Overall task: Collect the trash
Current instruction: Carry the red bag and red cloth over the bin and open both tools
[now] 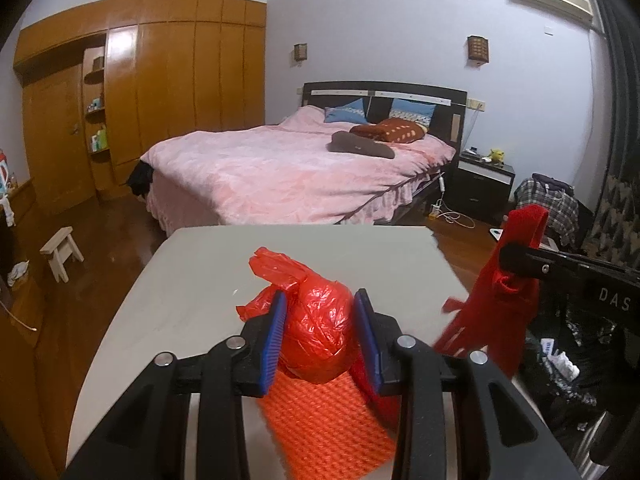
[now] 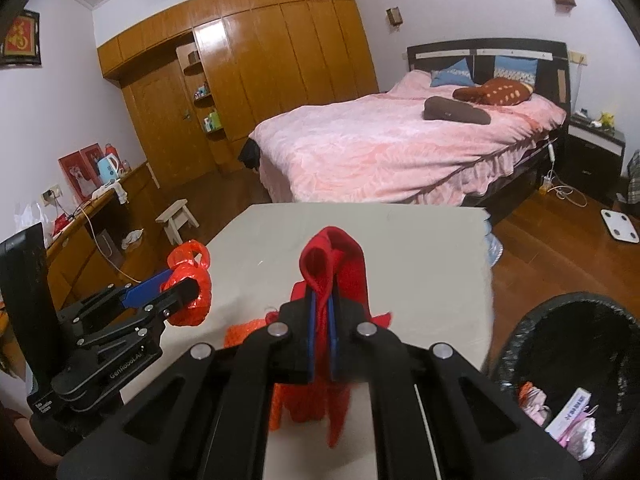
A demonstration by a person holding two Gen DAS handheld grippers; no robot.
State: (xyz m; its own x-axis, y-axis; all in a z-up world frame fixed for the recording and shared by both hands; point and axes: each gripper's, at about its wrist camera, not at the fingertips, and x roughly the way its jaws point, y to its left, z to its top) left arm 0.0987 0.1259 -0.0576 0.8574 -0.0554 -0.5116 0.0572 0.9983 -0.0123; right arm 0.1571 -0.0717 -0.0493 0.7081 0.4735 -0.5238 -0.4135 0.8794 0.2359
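My left gripper (image 1: 320, 312) is shut on a knotted red plastic bag (image 1: 316, 332), held just above the grey table (image 1: 200, 272). The bag also shows in the right wrist view (image 2: 188, 292), with the left gripper (image 2: 176, 284) around it. My right gripper (image 2: 322, 300) is shut on a red cloth strip (image 2: 332, 260) that hangs down off the table's right side; it shows in the left wrist view (image 1: 504, 300). An orange knitted cloth (image 1: 328, 420) lies on the table under both grippers.
A black-lined trash bin (image 2: 568, 360) with wrappers inside stands at the table's right. A pink bed (image 1: 288, 172) is behind the table. A small stool (image 1: 62, 250) and a wooden sideboard (image 2: 92, 216) are at the left. A scale (image 2: 622, 226) lies on the floor.
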